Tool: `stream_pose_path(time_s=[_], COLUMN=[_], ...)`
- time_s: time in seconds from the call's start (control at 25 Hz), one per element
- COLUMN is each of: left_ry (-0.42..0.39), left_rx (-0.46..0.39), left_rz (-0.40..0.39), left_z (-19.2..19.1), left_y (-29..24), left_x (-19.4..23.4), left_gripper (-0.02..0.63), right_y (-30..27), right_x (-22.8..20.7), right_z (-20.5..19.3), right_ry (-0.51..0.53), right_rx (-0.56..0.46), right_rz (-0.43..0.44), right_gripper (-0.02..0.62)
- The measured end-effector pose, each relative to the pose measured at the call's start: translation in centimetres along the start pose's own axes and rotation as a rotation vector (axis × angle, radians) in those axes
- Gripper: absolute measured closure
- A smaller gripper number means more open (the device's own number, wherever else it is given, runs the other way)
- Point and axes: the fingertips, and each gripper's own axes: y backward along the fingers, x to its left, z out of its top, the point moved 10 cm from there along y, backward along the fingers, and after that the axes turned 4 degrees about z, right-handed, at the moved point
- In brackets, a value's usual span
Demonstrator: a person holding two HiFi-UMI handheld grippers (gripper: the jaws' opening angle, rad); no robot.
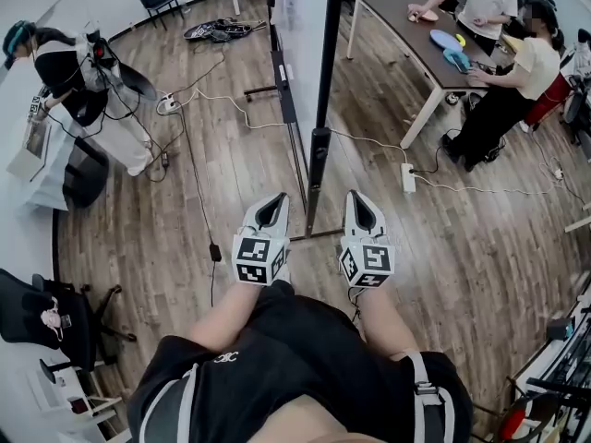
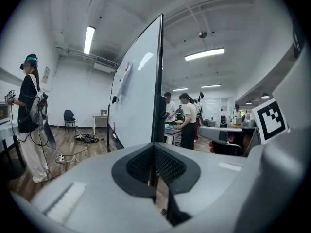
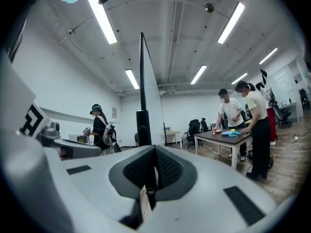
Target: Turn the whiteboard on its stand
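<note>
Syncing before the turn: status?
Left gripper and right gripper shut, empty, either side of the whiteboard's near edge. Whiteboard upright on stand. Power strip on floor beside stand.

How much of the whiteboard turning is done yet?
Done: both grippers are up at the whiteboard's near edge, the left gripper on one side and the right gripper on the other. In hand: nothing; both sets of jaws are shut and neither seems to touch the whiteboard. Left: the turn on its stand, as far as I can tell; it is edge-on to us.
</note>
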Motion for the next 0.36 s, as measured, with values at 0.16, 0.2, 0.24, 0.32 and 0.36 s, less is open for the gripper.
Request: stream_pose_path(time_s=[0.16, 0.2, 0.24, 0.32, 0.36], left_ry=[0.003, 0.003, 0.003, 0.001, 0.001], left_rx=[-0.003, -0.002, -0.001, 0.002, 0.004], left_rz=[0.009, 0.010, 0.009, 0.008, 0.007], left_z=[0.0, 0.0, -0.1, -0.1, -0.2], left_y=[0.2, 0.2, 0.2, 0.3, 0.3], left_x=[0.3, 0.4, 0.5, 0.7, 0.8], left_gripper=[0.598, 0.598, 0.598, 0.598, 0.598], right_y=[-0.4, -0.5, -0.7, -0.9, -1.1], right_x=[0.3, 0.4, 0.5, 0.7, 0.8], right_z=[0.0, 0.0, 0.0, 0.0, 0.0], right_ry=[0.006, 0.006, 0.007, 0.008, 0.008], right_rx=[0.004, 0.005, 0.006, 0.010, 0.012], right_rz=[0.012, 0.015, 0.017, 0.020, 0.022], right_gripper=[0.591, 0.591, 0.591, 0.591, 0.591])
